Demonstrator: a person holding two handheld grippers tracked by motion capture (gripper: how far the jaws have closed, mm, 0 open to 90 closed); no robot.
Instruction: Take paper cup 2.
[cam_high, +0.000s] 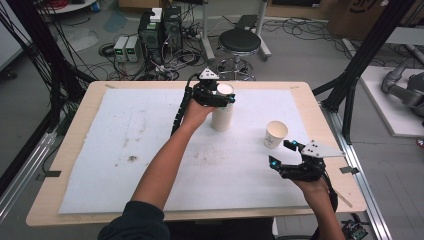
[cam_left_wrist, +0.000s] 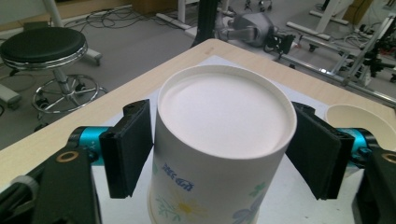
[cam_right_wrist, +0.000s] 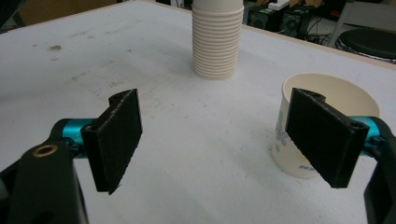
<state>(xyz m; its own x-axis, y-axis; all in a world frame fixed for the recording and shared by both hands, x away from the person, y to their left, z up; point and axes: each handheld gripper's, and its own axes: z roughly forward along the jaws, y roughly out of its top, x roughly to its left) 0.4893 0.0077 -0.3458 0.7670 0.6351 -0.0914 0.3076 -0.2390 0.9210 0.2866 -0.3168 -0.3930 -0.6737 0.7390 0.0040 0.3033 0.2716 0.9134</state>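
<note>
A stack of upturned white paper cups (cam_high: 222, 119) stands at the far middle of the white mat. My left gripper (cam_high: 223, 96) reaches over it from the left, and its two black pads lie against opposite sides of the top cup (cam_left_wrist: 219, 116), which has a flower print. A single upright paper cup (cam_high: 275, 134) stands to the right, apart from the stack. My right gripper (cam_high: 280, 152) hovers just in front of that cup, open and holding nothing. In the right gripper view the single cup (cam_right_wrist: 341, 93) sits behind the right pad, with the stack (cam_right_wrist: 218, 42) farther off.
The white foam mat (cam_high: 125, 150) covers most of the wooden table (cam_high: 75, 125) and has a few dark stains at its left centre. A black stool (cam_high: 240, 42), computers and cables are on the floor beyond the far edge. A metal frame runs along the table's right side.
</note>
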